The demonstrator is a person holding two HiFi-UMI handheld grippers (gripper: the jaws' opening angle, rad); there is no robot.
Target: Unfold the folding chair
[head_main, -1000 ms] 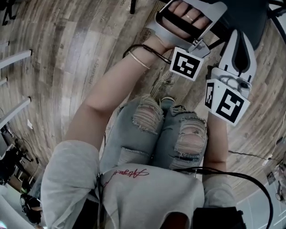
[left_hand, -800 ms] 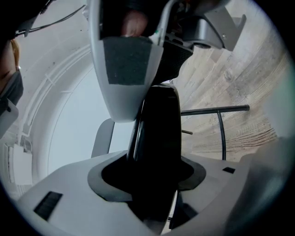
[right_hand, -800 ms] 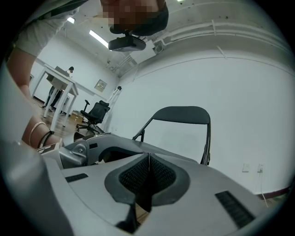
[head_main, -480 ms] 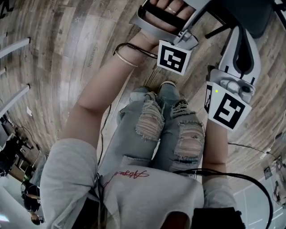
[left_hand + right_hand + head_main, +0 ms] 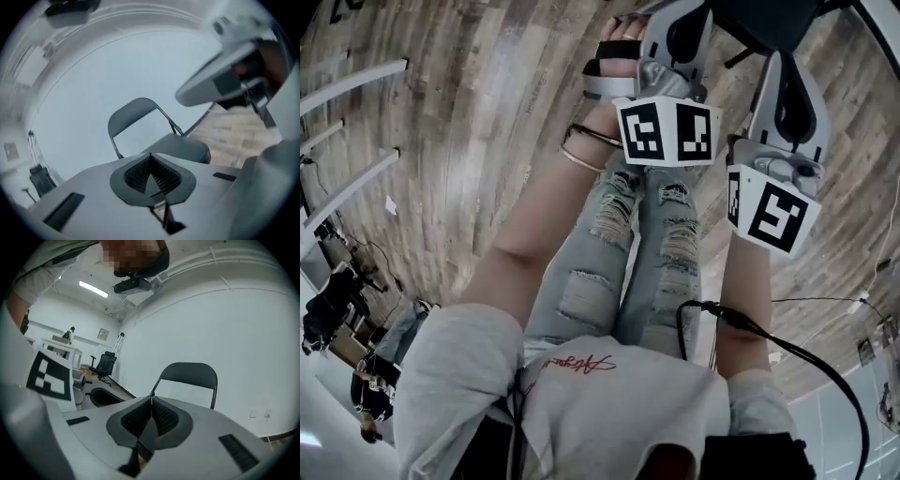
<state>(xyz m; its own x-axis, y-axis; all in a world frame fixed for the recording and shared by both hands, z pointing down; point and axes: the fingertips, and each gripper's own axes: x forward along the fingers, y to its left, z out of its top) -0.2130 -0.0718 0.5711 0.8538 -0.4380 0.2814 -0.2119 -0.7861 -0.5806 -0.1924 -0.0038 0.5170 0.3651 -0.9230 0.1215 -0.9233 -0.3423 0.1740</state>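
Observation:
The dark folding chair stands opened out against a white wall. In the left gripper view its backrest point(image 5: 138, 116) and seat point(image 5: 183, 148) lie just beyond my left gripper point(image 5: 150, 158), which has just been closing and is shut on nothing. The chair's backrest point(image 5: 191, 372) also rises behind my right gripper point(image 5: 151, 401), shut and empty as well. In the head view both grippers, left point(image 5: 680, 21) and right point(image 5: 780, 62), are held up side by side, pointing at the chair's seat point(image 5: 769, 21) at the top edge. Neither touches the chair.
I stand on a wood plank floor point(image 5: 478, 103). White rails point(image 5: 352, 86) run at the left. A black cable point(image 5: 792, 349) hangs by my right arm. A black office chair point(image 5: 104, 363) and a desk with a person point(image 5: 71, 335) are far off along the wall.
Both grippers have risen away from the chair as the person straightens up. The left gripper has rolled, so two faces of its marker cube now show.

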